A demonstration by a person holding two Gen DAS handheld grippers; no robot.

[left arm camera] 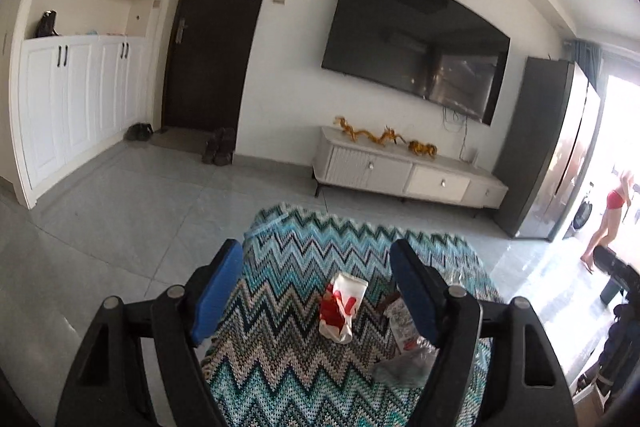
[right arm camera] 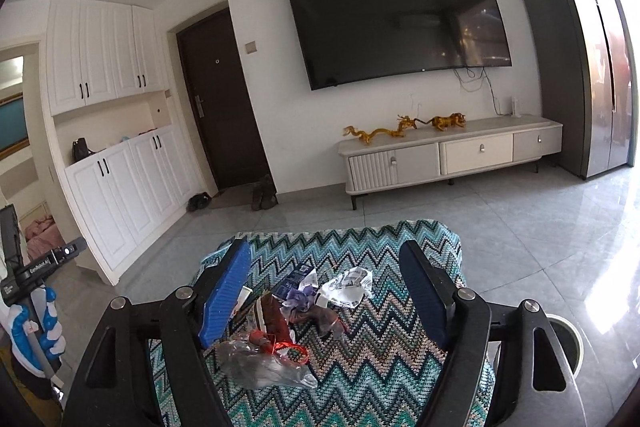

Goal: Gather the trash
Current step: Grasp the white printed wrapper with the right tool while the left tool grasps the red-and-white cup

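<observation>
Trash lies on a table covered with a zigzag teal cloth. In the left wrist view a red and white wrapper sits between the fingers of my open left gripper, with a printed wrapper and clear plastic by the right finger. In the right wrist view my open right gripper hovers over a pile: a clear plastic bag, red wrapper, purple scrap, crumpled white printed wrapper and dark blue packet. Both grippers are empty.
A round bin stands at the table's right. The left hand-held gripper with a blue-white glove shows at the far left. Beyond the cloth are a tiled floor, TV stand, wall TV, door and white cabinets.
</observation>
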